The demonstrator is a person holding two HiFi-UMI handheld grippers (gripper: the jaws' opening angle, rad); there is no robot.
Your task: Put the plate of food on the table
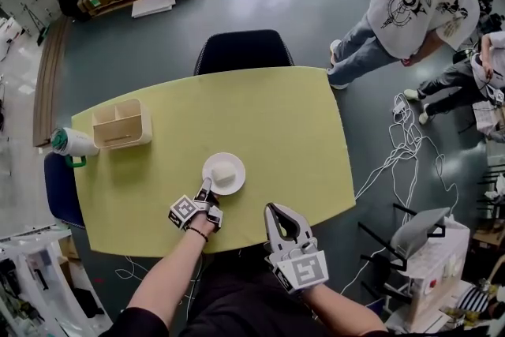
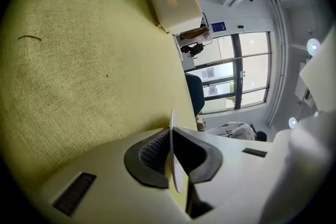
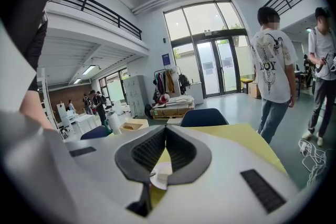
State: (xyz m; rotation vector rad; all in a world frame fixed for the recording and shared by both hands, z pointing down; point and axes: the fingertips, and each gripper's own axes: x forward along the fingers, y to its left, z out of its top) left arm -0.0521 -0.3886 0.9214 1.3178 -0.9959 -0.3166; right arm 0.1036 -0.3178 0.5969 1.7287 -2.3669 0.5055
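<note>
A small white plate [image 1: 229, 179] with a pale block of food [image 1: 224, 168] is over the yellow-green table [image 1: 300, 130], toward its near side. I cannot tell whether it rests on the top. My left gripper [image 1: 207, 187] is shut on the plate's near-left rim. In the left gripper view that rim [image 2: 172, 165] stands edge-on between the dark pads [image 2: 152, 152]. My right gripper [image 1: 271, 208] hovers at the table's front edge, to the right of the plate, shut and holding nothing. In the right gripper view its jaws [image 3: 165, 128] meet at the tips, with the plate [image 3: 160, 177] showing below them.
A beige divided box [image 1: 122, 123] and a white bottle with a green cap [image 1: 72, 143] sit at the table's left end. A dark chair [image 1: 243, 51] stands at the far side, a blue one [image 1: 59, 189] at the left. A person [image 1: 418, 4] stands at the right, with cables [image 1: 402, 146] on the floor.
</note>
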